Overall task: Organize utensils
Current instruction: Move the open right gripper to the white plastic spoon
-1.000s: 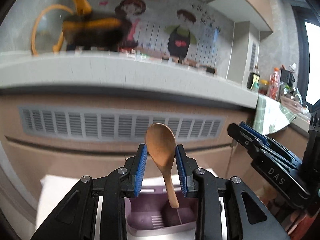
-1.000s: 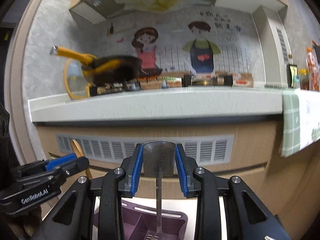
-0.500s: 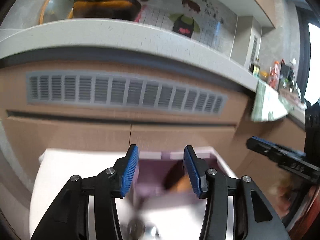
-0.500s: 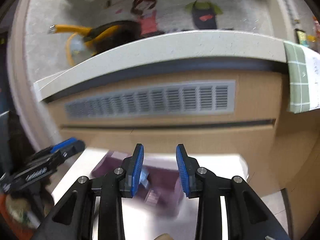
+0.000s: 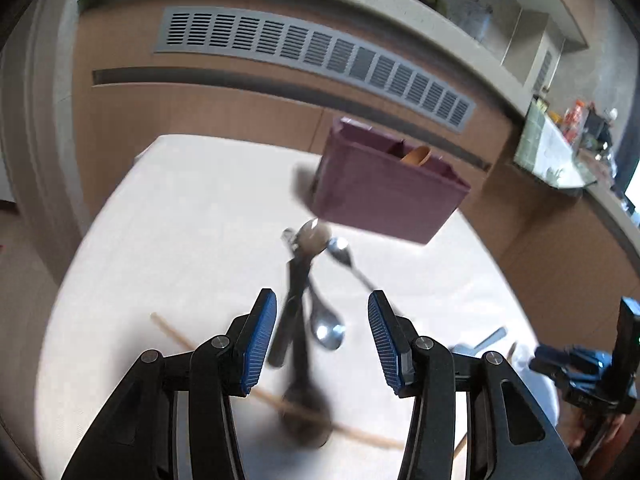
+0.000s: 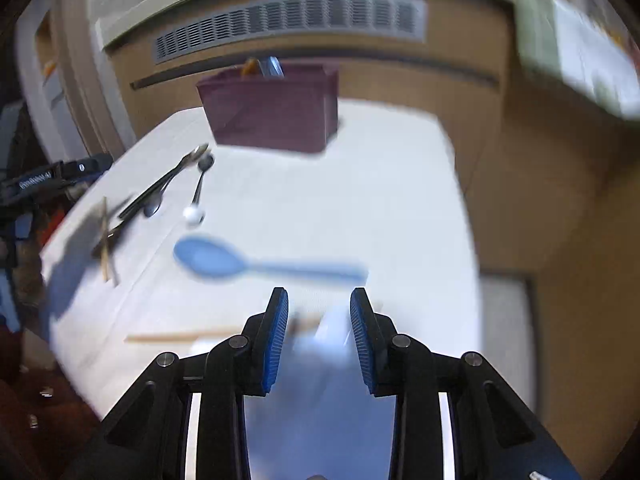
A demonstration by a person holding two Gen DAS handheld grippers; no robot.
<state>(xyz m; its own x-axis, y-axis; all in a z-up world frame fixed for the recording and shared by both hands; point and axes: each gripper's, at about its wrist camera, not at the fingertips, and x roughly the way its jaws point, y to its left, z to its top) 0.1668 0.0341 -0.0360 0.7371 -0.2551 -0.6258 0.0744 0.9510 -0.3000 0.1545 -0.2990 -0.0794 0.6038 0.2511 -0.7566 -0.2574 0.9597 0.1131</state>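
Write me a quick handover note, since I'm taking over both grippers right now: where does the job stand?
Left gripper: open, empty, above the metal spoons and the dark ladle.
Right gripper: open, empty, its jaws just eased in slightly, near the blue spoon.
Done: wooden spoon stands in the purple caddy, along with another utensil too blurred to name.
Left: spoons, ladle, blue spoon and chopsticks lie loose on the white table.

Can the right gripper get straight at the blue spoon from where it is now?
Probably yes. The right gripper is open and empty, and the blue spoon lies flat on the white table just ahead of it, nothing between.
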